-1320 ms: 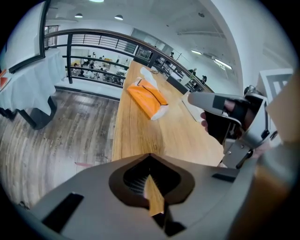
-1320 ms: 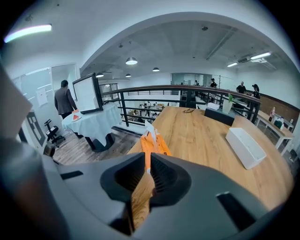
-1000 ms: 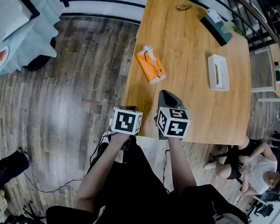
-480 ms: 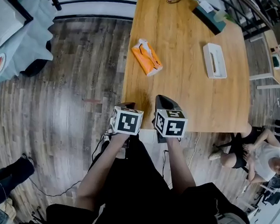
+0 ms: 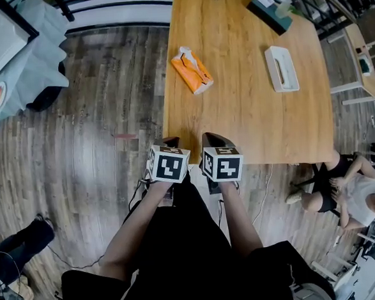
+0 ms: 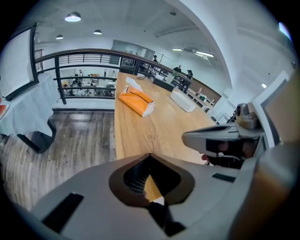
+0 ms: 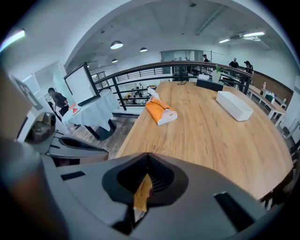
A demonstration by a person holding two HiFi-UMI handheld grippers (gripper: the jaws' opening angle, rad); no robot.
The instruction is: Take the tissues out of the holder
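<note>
An orange tissue pack (image 5: 191, 70) with a white tissue sticking out lies on the wooden table (image 5: 249, 122), near its left edge. A white rectangular holder (image 5: 281, 68) rests further right. Both grippers hover side by side at the table's near edge, well short of both objects. My left gripper (image 5: 171, 141) is shut and empty, just off the table's corner. My right gripper (image 5: 211, 137) is shut and empty too, its tip over the near edge. The left gripper view shows the pack (image 6: 136, 102) and holder (image 6: 183, 101) ahead; the right gripper view shows the pack (image 7: 160, 111) and holder (image 7: 234, 105).
A dark teal box (image 5: 269, 12) sits at the table's far end. A person (image 5: 338, 196) sits on the floor past the table's right near corner. A light-blue covered table (image 5: 21, 61) stands at the far left, and a black railing (image 7: 140, 75) runs behind.
Both grippers have drawn back toward the table's near edge, the right one more, and it now sits closer to the left one. The pack and holder lie where they were.
</note>
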